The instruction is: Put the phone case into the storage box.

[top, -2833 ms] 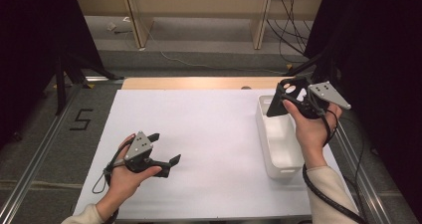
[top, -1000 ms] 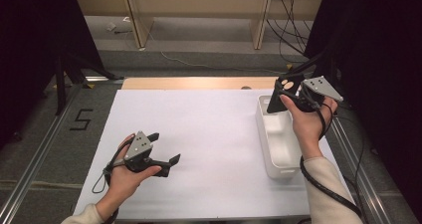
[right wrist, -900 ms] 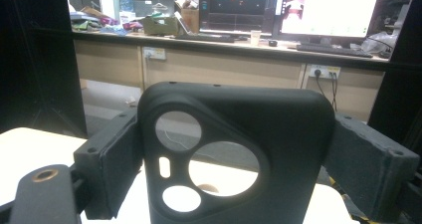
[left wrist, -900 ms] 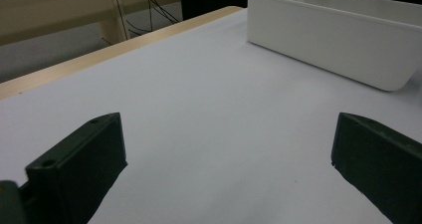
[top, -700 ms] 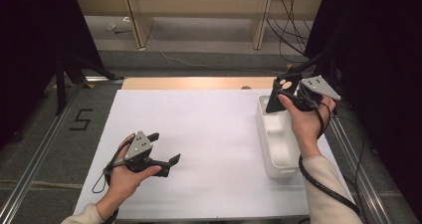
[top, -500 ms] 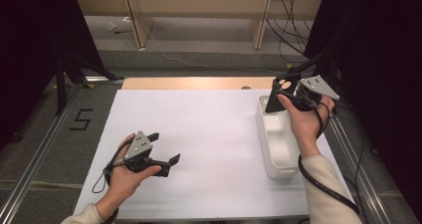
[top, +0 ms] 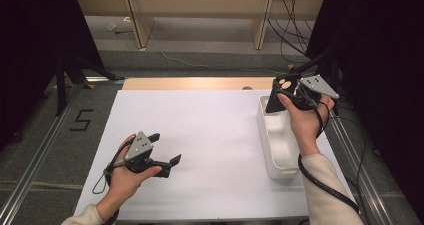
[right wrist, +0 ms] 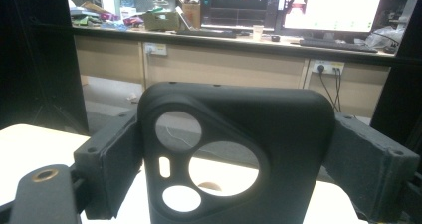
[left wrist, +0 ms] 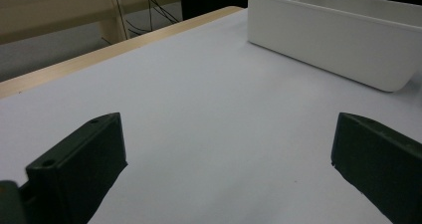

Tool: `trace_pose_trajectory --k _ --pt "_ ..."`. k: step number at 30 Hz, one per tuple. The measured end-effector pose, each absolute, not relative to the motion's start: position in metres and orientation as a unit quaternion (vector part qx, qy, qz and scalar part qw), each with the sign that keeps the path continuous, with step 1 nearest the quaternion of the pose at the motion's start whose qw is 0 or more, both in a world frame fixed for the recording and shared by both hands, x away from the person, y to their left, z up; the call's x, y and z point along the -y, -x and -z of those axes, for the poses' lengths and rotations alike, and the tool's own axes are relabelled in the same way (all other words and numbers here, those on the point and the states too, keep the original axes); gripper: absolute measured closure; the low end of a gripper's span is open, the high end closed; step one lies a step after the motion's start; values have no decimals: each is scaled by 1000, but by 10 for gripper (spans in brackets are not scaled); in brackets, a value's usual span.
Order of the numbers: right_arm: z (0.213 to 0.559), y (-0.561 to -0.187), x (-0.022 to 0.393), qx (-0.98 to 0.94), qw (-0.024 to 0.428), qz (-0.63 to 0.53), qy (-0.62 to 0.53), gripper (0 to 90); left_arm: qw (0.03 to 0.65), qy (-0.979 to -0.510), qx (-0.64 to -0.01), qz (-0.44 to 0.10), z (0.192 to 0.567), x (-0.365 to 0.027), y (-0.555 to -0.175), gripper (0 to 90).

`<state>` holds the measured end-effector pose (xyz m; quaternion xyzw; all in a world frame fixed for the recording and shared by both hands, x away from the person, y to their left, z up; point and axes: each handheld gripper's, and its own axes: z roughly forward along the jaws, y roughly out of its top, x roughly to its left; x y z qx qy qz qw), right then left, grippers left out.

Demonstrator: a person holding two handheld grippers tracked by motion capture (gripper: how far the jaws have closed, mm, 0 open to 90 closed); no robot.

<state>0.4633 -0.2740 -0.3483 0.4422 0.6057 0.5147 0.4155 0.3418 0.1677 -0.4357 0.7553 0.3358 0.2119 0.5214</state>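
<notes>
A black phone case (top: 278, 96) with round camera cutouts hangs tilted over the far end of the white bin (top: 264, 135). My right gripper (top: 286, 86) is shut on its sides. In the right gripper view the case (right wrist: 278, 134) stands upright between the two jaws of the right gripper (right wrist: 239, 167), whose pads press on its edges. My left gripper (top: 165, 149) rests low over the white table sheet at the near left, open and holding nothing. In the left gripper view the left gripper (left wrist: 224, 174) has bare sheet between its wide jaws, with the bin (left wrist: 328, 35) farther off.
The white sheet (top: 210, 130) covers the table, with a wooden strip (top: 190, 83) along its far edge. Metal rails run along both sides. Beyond the table are a desk with monitors (right wrist: 298, 7) and cables on the floor.
Since the earliest frame my right gripper has carried the case slightly left and farther away, over the bin's far end. Over the last second nothing has moved. The left gripper has stayed put.
</notes>
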Motion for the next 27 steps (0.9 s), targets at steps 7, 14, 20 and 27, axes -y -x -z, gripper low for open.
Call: trace_pose_trajectory --k 7,14,20,27 --pt "348 -465 276 -603 416 -516 -445 149 521 -755 -336 -212 436 -168 -342 3" --pt "347 -468 275 -605 414 -512 -447 149 522 -755 -336 -212 436 -168 -342 3" --pt "349 -471 274 -605 414 -509 -451 149 522 -755 -336 -212 436 -168 -342 3" --pt "349 -475 275 -607 413 -505 -454 149 522 -755 -336 -212 436 -168 -342 2"
